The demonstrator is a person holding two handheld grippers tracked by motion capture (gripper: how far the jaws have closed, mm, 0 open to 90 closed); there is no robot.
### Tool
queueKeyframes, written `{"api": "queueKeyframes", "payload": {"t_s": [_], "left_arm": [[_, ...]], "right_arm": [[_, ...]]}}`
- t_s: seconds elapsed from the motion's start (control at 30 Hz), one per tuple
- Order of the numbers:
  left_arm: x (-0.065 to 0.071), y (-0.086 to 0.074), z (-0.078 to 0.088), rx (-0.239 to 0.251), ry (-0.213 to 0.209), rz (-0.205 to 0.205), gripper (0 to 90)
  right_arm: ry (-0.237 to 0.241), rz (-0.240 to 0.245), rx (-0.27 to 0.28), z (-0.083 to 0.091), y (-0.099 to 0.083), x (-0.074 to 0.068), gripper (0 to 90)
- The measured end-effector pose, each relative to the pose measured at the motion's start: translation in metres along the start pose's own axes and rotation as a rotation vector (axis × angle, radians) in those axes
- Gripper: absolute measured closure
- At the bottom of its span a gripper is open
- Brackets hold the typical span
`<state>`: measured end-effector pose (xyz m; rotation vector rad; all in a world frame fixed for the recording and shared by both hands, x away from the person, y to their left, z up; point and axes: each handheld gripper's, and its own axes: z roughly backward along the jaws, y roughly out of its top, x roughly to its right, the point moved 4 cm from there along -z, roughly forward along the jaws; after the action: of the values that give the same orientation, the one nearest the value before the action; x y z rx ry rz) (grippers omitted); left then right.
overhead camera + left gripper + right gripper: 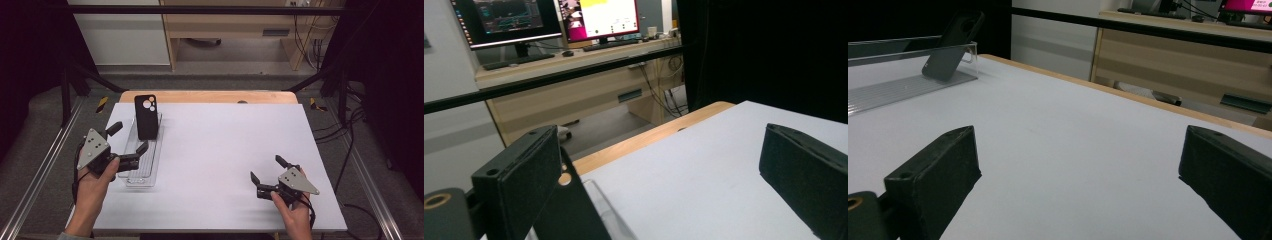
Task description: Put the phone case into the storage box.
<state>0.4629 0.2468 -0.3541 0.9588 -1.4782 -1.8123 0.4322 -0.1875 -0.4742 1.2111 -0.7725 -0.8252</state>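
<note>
A black phone case [146, 116] stood propped in a clear plastic tray [150, 172], leaning back against the tray's far end wall with its camera cut-outs uppermost (two or three pale round holes near the top edge). In the high view the tray lay lengthwise on the white table [225, 150], towards 10 o'clock from the table's middle, its long axis running from near to far. In the right gripper view the phone case [950, 47] showed at about 11 o'clock, tilted, its lower end resting on the ribbed floor of the tray [893, 87].

The left gripper [128, 138] sat at the tray's left side, at roughly 9 o'clock on the table. Its jaws were spread wide with nothing between them: one jaw reached over the tray's near half, the other pointed away at the tray's outer side. The left hand [97, 177] gripped its body, with the grey three-cornered plate on top. In the left gripper view the left gripper [664, 170] had both black jaws far apart, bare white table between them, and a corner of the clear tray [606, 210] just beside the left-side jaw.

The right gripper [267, 169] rested low over the table at about 4 o'clock, well apart from the tray, held by the right hand [290, 207]. Its jaws were also wide and empty. In the right gripper view the right gripper [1078, 170] framed only plain table surface.

Beyond the table's far wooden edge stood a light wooden desk [574, 85] carrying two lit monitors [599, 17]
</note>
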Motion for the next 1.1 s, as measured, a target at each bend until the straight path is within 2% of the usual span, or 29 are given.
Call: {"api": "queueKeyframes", "payload": {"t_s": [0.17, 0.6, 1.1], "left_arm": [[-0.006, -0.008, 0.007, -0.004, 0.018, 0.030, 3.0], [-0.021, -0.020, 0.024, 0.007, 0.063, 0.058, 3.0], [-0.021, -0.034, 0.032, 0.019, 0.054, 0.072, 2.9]], "right_arm": [[0.002, 0.001, 0.001, 0.000, 0.000, 0.001, 2.5], [0.007, -0.006, 0.000, 0.000, -0.001, 0.000, 2.6], [0.008, -0.007, 0.000, 0.000, -0.001, 0.000, 2.6]]}}
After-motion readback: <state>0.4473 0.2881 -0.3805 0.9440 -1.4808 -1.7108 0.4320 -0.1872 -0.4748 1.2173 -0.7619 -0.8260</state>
